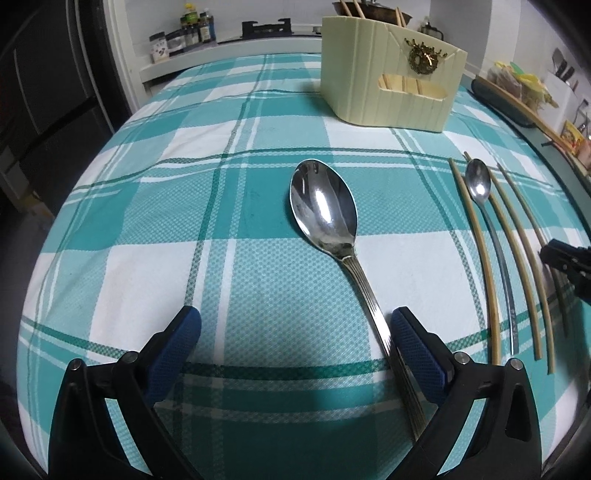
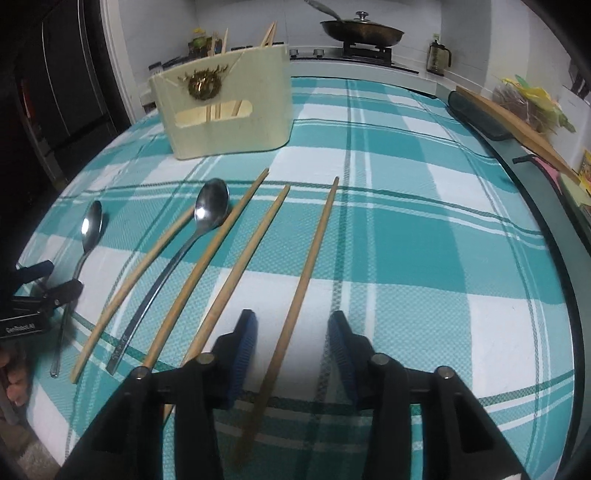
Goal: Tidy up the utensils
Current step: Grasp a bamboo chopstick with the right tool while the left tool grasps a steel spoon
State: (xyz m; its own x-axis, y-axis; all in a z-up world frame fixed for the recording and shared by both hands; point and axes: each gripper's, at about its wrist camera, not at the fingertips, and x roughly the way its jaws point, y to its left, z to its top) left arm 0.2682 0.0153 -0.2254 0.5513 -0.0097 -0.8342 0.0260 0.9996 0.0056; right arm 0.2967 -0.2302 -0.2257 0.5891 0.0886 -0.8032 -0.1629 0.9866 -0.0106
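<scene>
A large steel spoon (image 1: 325,210) lies on the checked tablecloth; its handle runs back between my open left gripper's (image 1: 295,325) fingers, close to the right pad (image 1: 417,354). It also shows in the right wrist view (image 2: 90,227). My right gripper (image 2: 291,328) is open with its fingers either side of the rightmost wooden chopstick (image 2: 314,254). Three more chopsticks (image 2: 214,258) and a small spoon (image 2: 210,206) lie to its left. The cream utensil holder (image 1: 388,77) stands at the back, with chopsticks in it; it also shows in the right wrist view (image 2: 225,107).
The tablecloth (image 1: 147,221) covers the table. A stove with a lidded pan (image 2: 362,31) and bottles (image 1: 192,26) stand behind. A wooden board (image 2: 517,129) and bagged items lie beyond the right edge. The left gripper shows in the right wrist view (image 2: 40,291).
</scene>
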